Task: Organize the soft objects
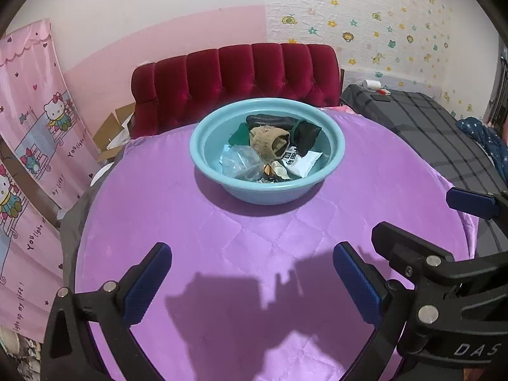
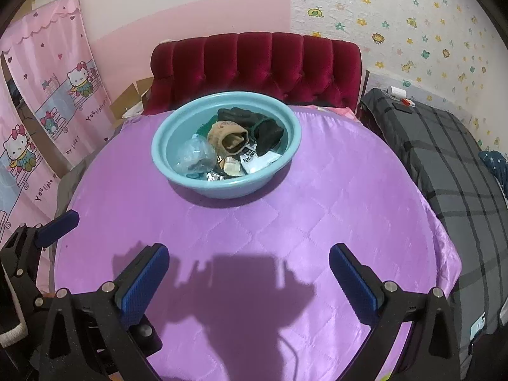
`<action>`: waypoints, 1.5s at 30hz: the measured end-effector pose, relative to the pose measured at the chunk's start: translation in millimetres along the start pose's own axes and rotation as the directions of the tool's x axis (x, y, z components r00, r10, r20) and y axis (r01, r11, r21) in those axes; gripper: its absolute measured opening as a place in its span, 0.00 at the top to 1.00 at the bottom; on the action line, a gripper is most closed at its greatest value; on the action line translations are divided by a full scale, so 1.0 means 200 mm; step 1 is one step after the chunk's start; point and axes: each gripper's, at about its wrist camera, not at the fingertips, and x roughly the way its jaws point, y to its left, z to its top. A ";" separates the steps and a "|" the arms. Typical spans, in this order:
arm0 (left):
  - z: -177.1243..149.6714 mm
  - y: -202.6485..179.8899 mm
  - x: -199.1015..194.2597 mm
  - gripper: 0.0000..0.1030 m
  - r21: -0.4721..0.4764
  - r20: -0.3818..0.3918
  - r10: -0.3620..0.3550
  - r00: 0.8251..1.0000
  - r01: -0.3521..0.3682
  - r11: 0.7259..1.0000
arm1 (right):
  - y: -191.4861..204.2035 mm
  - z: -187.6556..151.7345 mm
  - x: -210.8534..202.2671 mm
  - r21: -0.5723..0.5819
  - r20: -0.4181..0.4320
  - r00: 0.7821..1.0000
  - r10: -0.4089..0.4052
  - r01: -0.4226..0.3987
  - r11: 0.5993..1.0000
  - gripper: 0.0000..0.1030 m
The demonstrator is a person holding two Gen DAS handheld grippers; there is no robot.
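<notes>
A light blue basin [image 1: 336, 146] [image 2: 162, 158] stands at the far middle of the purple quilted table [image 1: 222, 238] [image 2: 285, 206]. In it lie a tan sock [image 1: 270, 141] [image 2: 230, 138], black socks [image 1: 304, 135] [image 2: 266, 133], a clear plastic bag [image 1: 239, 162] [image 2: 195, 155], a white packet [image 1: 301, 162] [image 2: 260, 160] and small wrappers. My left gripper [image 1: 250, 273] is open and empty over the near table. My right gripper [image 2: 249, 270] is open and empty too, beside it; its fingers [image 1: 470, 201] show at the left view's right edge.
A red tufted chair back [image 1: 235, 73] [image 2: 254, 63] stands behind the table. A grey plaid bed [image 1: 444, 133] [image 2: 451, 165] is to the right. Pink Hello Kitty curtains [image 1: 38, 133] [image 2: 47, 111] and a cardboard box [image 1: 111, 133] are on the left.
</notes>
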 end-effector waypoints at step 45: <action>-0.01 0.02 -0.05 0.00 -0.012 0.008 0.004 1.000 -0.004 1.000 | 0.04 -0.02 -0.06 0.009 0.027 1.000 0.015 -0.015 1.000 0.00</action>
